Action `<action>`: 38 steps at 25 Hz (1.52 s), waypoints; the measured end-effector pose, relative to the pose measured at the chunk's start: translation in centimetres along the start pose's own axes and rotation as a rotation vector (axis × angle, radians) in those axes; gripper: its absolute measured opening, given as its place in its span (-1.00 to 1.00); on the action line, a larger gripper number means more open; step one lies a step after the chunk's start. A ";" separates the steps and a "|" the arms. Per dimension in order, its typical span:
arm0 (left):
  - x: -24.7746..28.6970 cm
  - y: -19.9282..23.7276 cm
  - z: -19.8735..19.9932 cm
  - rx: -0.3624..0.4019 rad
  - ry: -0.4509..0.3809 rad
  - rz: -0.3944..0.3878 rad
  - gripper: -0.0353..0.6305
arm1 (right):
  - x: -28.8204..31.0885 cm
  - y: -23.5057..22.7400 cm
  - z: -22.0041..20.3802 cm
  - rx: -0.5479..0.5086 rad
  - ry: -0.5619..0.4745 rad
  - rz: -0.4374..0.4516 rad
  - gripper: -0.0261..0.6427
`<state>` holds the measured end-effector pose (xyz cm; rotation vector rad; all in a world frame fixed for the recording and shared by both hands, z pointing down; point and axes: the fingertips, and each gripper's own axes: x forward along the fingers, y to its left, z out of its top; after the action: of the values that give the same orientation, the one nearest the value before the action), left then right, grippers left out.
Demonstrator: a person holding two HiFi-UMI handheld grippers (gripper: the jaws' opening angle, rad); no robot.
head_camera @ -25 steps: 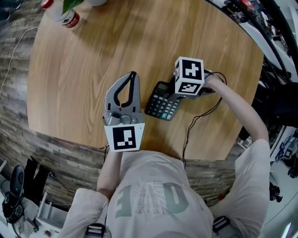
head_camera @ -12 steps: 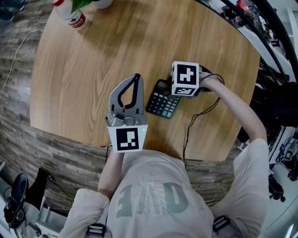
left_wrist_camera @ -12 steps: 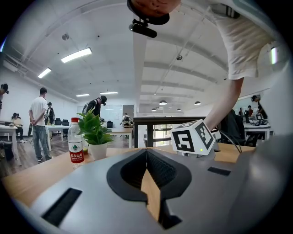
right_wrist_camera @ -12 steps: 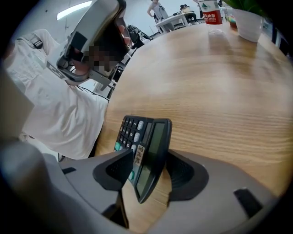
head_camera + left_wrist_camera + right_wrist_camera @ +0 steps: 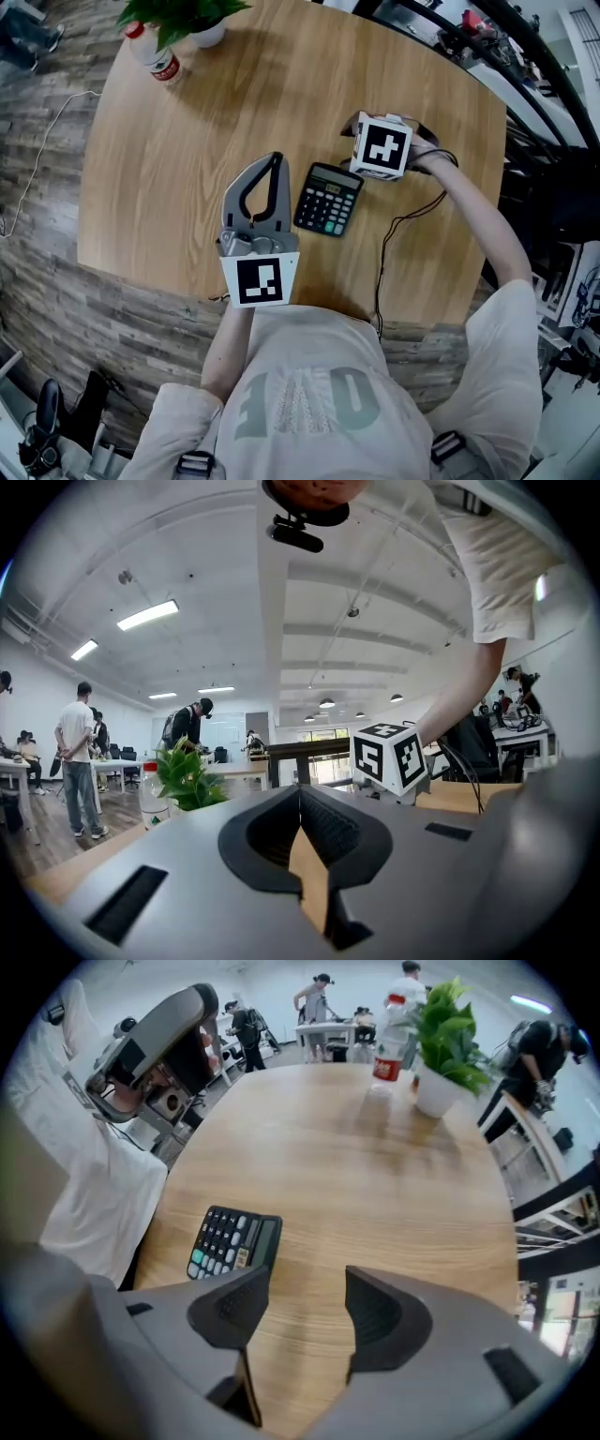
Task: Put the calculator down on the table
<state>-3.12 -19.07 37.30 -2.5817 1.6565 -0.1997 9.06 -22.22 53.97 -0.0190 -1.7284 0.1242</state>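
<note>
The black calculator point(image 5: 328, 199) lies flat on the round wooden table point(image 5: 206, 122), keys up, with nothing touching it. My right gripper point(image 5: 307, 1299) points down at the bare wood just to the right of the calculator point(image 5: 232, 1241). Its jaws have just been opening and nothing is between them. In the head view its marker cube point(image 5: 382, 148) hides the jaws. My left gripper point(image 5: 274, 161) hovers left of the calculator, jaws shut and empty, tips meeting point(image 5: 301, 797).
A potted plant point(image 5: 187, 17) and a red-capped bottle point(image 5: 155, 52) stand at the table's far left edge. A black cable point(image 5: 398, 234) trails from my right wrist over the near edge. Desks and people fill the room behind.
My right gripper has let go of the calculator and drawn off to its upper right with the jaws spread. The calculator stays flat on the table. My left gripper has risen slightly.
</note>
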 end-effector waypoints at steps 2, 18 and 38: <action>-0.2 -0.1 1.3 0.021 -0.025 -0.003 -0.86 | -2.3 -0.6 0.2 0.053 -0.067 -0.099 -0.20; -2.8 -2.6 11.0 0.016 -0.192 -0.009 -0.86 | -28.4 6.9 -1.9 0.506 -0.809 -1.291 -0.50; -2.8 -5.8 13.6 0.058 -0.247 -0.093 -0.87 | -26.9 14.8 -3.5 0.882 -1.241 -1.358 -0.86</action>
<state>2.97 -14.31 24.39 -2.5226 1.4277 0.0637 16.00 -9.47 26.69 2.2087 -2.2860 -0.1724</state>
